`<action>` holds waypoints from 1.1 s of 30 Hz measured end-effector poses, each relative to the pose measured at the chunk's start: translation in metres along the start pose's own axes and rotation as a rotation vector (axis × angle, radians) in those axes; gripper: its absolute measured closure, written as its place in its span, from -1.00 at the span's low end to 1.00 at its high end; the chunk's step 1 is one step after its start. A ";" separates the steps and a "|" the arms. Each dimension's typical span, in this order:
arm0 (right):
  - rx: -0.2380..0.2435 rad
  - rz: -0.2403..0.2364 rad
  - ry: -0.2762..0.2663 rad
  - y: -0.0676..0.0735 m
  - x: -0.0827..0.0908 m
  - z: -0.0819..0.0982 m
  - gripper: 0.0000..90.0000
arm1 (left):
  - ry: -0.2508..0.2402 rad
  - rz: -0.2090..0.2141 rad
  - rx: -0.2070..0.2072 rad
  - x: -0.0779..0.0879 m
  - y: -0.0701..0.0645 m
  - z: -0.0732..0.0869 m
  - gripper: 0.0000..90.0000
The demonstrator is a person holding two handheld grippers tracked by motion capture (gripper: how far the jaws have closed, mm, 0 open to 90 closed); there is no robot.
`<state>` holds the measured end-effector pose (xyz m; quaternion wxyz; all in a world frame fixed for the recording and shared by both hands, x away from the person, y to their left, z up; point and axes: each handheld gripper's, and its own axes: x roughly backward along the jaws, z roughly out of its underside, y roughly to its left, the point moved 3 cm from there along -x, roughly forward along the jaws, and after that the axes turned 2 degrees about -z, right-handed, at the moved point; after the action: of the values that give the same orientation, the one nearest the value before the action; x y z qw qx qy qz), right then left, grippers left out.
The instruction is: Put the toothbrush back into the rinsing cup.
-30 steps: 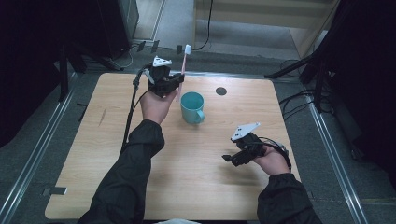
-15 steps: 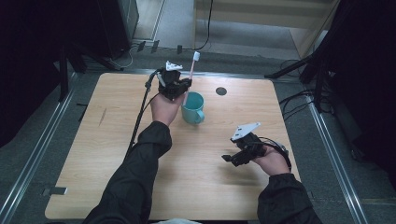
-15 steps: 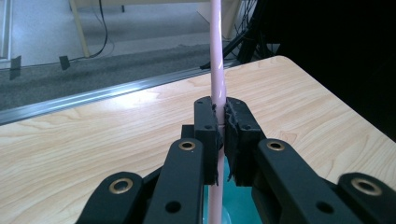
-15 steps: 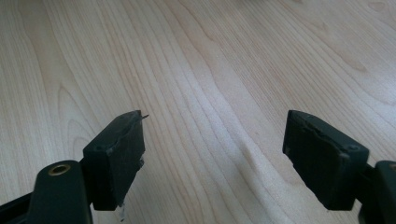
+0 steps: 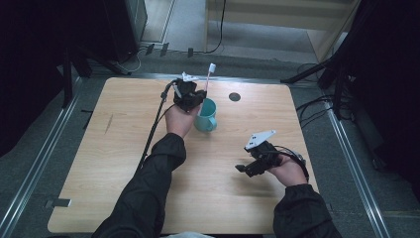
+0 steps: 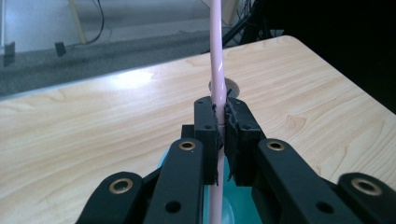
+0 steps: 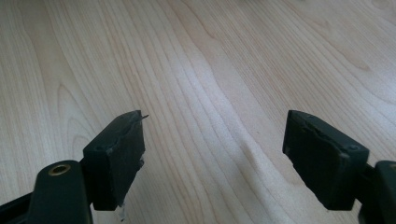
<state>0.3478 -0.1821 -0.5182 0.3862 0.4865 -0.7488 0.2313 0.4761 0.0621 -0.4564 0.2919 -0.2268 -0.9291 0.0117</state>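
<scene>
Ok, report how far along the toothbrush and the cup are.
Done: the left gripper is shut on the pink toothbrush, held upright with its bristle head up. In hand: the handle's lower end hangs over the mouth of the teal cup, seemingly just inside. Left: lower it further, probably, and let go. The right gripper rests open over the bare table.
</scene>
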 end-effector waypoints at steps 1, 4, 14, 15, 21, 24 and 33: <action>0.000 0.000 0.000 0.000 0.000 0.000 -0.54 | 0.007 -0.001 0.000 -0.002 0.000 0.002 0.87; 0.000 0.000 -0.001 0.000 0.000 0.000 -0.54 | 0.021 0.000 -0.009 -0.004 -0.001 0.005 0.87; 0.003 -0.004 -0.009 0.000 0.001 -0.001 -0.54 | 0.072 0.022 0.005 -0.012 -0.002 0.018 0.87; 0.000 -0.004 -0.010 0.000 0.001 -0.002 -0.54 | 0.082 0.022 0.006 -0.012 -0.001 0.019 0.87; 0.005 -0.006 -0.015 0.000 0.002 -0.002 -0.54 | 0.112 0.023 0.001 -0.014 -0.001 0.022 0.87; 0.007 -0.005 -0.017 0.000 0.002 -0.002 -0.54 | 0.129 0.026 0.014 -0.015 0.003 0.022 0.87; 0.000 0.001 -0.018 -0.002 0.003 -0.001 -0.54 | 0.182 0.023 0.004 -0.018 0.003 0.024 0.86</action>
<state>0.3489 -0.1841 -0.5151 0.3792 0.4883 -0.7525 0.2273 0.4779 0.0597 -0.4862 0.3754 -0.2370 -0.8961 -0.0039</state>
